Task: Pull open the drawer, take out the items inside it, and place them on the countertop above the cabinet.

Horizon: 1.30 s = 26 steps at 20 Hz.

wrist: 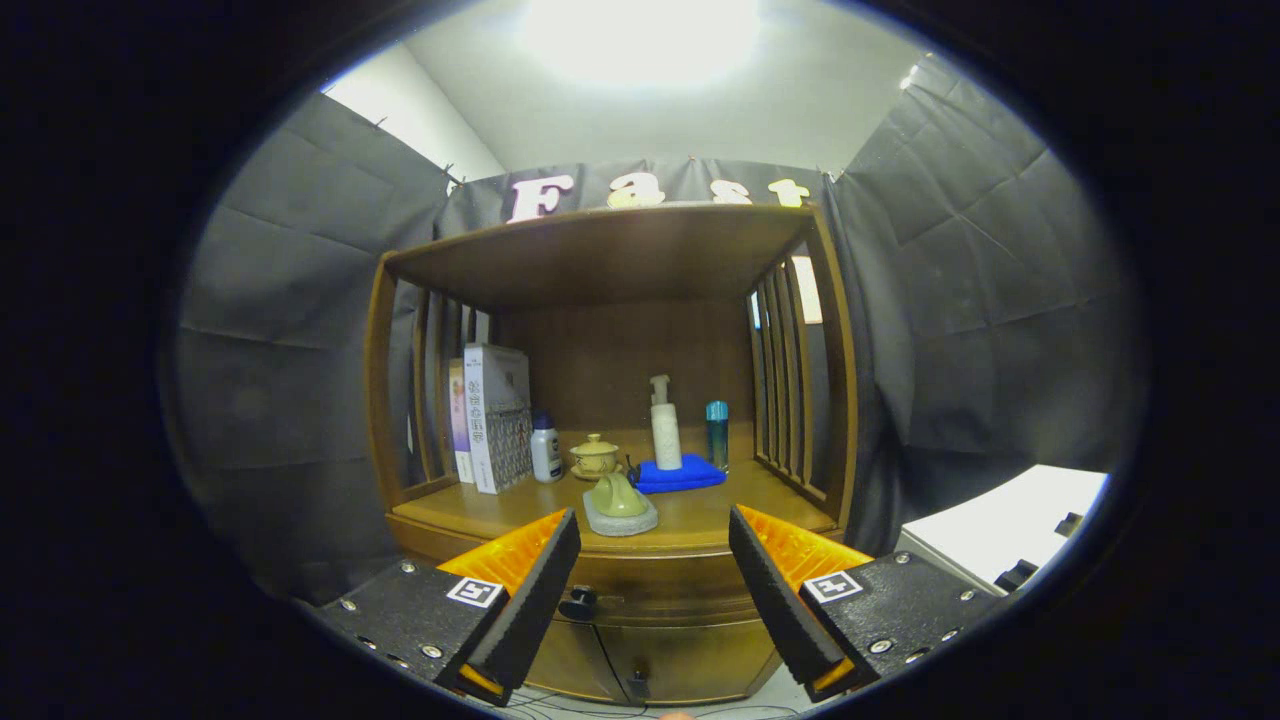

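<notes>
A wooden cabinet (610, 255) stands ahead with an open shelf over a countertop (480, 510). Below the countertop's front edge runs the closed drawer (660, 585), with a dark round knob (578, 603) just right of my left finger. My gripper (655, 535) is open, its fingers spread wide with nothing between them, held a short way in front of the drawer. On the countertop a green lidded piece (618, 497) rests on a grey round pad near the front. The drawer's contents are hidden.
Further back on the countertop stand books (495, 415), a white bottle (545, 448), a small yellow lidded pot (595, 455), a pump bottle (665, 425) on a blue cloth (680, 475), and a teal bottle (717, 432). Cabinet doors (650, 665) sit below the drawer. A white table (1010, 525) stands right.
</notes>
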Each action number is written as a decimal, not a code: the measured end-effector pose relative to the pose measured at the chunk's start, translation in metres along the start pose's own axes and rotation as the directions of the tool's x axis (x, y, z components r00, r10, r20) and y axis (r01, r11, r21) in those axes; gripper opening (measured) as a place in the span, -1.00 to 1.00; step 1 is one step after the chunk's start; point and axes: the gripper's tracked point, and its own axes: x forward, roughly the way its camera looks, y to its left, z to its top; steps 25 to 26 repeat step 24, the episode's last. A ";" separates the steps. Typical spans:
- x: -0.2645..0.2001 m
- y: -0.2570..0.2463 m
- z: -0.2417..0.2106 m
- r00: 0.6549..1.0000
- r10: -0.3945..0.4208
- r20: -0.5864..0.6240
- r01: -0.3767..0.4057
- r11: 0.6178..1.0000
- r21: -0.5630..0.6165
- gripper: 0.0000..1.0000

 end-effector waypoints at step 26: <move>-0.081 -0.019 -0.025 1.000 -0.009 -0.008 0.009 1.000 0.004 0.87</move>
